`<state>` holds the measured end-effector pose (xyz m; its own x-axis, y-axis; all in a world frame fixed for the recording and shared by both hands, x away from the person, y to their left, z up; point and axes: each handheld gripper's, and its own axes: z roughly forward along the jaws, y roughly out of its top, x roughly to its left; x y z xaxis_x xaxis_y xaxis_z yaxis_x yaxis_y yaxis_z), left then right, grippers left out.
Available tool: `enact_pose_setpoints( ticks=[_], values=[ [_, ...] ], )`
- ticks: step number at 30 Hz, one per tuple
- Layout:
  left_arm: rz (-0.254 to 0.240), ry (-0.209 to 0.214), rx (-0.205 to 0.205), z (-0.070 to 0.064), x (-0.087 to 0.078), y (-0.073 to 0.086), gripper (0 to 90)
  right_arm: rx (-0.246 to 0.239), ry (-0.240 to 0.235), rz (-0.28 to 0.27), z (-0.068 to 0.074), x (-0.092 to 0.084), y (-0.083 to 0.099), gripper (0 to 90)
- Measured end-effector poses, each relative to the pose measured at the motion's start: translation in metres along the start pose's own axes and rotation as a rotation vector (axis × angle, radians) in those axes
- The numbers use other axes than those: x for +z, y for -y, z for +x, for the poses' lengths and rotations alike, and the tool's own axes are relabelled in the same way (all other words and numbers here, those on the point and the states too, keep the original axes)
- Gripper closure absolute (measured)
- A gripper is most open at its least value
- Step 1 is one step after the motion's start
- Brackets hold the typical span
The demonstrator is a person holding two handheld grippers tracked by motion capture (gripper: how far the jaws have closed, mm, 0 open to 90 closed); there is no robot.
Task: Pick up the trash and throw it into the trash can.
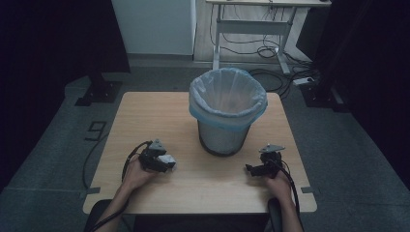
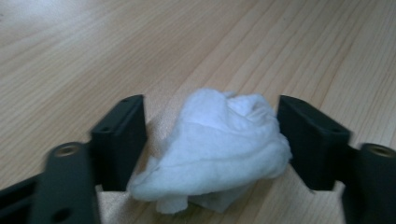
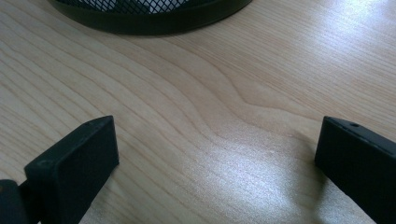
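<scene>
The left hand-held gripper [image 2: 210,140] sits low on the worktop [image 1: 145,116], on the person's side of the bin [image 1: 227,113] and to its left, its 2 jaws set wide around a crumpled white tissue [image 2: 219,144] without squeezing it; the right jaw looks to touch the wad, the left stands just off it. Closing unevenly could push the soft wad sideways or pinch only a loose fold, which may slip out on lifting. The right hand-held gripper [image 3: 215,154], nearer the bin's base, is spread wide and holds nothing. A weak grip risks dropping the tissue short of the lined rim
</scene>
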<state>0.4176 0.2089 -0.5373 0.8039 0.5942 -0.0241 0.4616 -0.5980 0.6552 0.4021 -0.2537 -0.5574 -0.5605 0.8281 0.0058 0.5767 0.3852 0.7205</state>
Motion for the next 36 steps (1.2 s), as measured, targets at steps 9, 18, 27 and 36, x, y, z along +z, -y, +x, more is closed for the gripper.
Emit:
enact_pose_setpoints(
  ticks=[9,18,27,36],
  values=[
    [0.008,0.005,0.003,0.001,-0.002,0.000,59.9,0.000,-0.001,0.001,0.000,0.000,0.000,0.0],
    [0.010,0.021,0.003,0.005,-0.011,-0.006,69.3,-0.001,-0.002,0.001,0.001,0.000,0.000,0.0],
    [-0.011,0.024,0.005,0.009,-0.029,-0.025,69.1,-0.002,-0.002,0.001,0.001,0.000,0.000,0.0],
    [-0.024,0.004,0.026,0.015,-0.051,-0.055,69.0,0.000,-0.002,0.002,0.001,-0.001,0.000,0.0]
  ],
)
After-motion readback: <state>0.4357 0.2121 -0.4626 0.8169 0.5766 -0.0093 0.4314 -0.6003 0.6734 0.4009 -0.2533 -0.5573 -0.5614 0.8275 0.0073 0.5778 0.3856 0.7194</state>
